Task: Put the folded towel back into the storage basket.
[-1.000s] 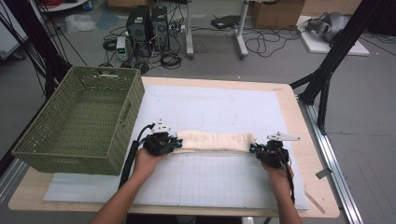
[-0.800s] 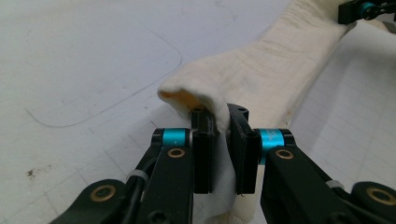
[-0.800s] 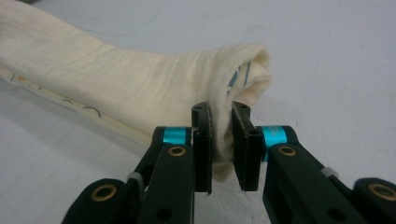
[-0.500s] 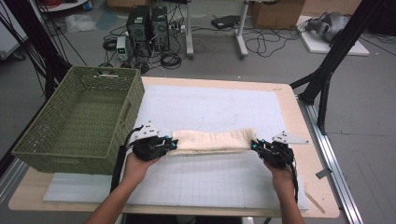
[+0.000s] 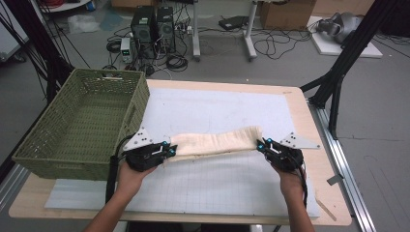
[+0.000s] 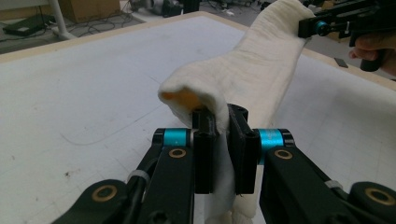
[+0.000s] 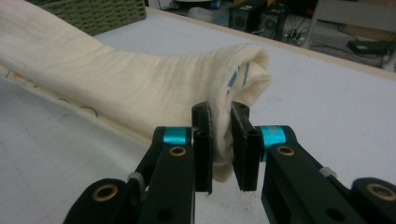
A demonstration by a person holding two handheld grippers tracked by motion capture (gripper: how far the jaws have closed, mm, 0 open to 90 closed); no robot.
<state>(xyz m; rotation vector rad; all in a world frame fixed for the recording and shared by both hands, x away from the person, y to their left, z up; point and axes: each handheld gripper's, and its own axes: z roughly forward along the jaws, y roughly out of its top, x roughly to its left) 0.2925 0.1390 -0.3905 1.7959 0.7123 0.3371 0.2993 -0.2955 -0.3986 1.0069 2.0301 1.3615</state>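
A folded cream cloth (image 5: 215, 143) stretches between both grippers, lifted a little above the white mat (image 5: 217, 111). My left gripper (image 5: 167, 147) is shut on the cloth's left end, and my right gripper (image 5: 259, 144) is shut on its right end. In the left gripper view the cloth (image 6: 252, 74) is pinched between the black jaws of my left gripper (image 6: 222, 120) and runs away toward the other gripper (image 6: 345, 21). In the right gripper view the cloth (image 7: 116, 88), with blue stitching at its fold, is clamped by my right gripper (image 7: 220, 116).
A green woven basket (image 5: 82, 123) stands at the left of the table, close to my left hand. The wooden table edge (image 5: 316, 145) runs along the right. Computer towers (image 5: 152, 24), cables and black stand legs (image 5: 338, 72) are on the floor beyond.
Both grippers have shifted left toward the basket, carrying the cloth. The cloth has risen off the mat and now sags slightly between them.
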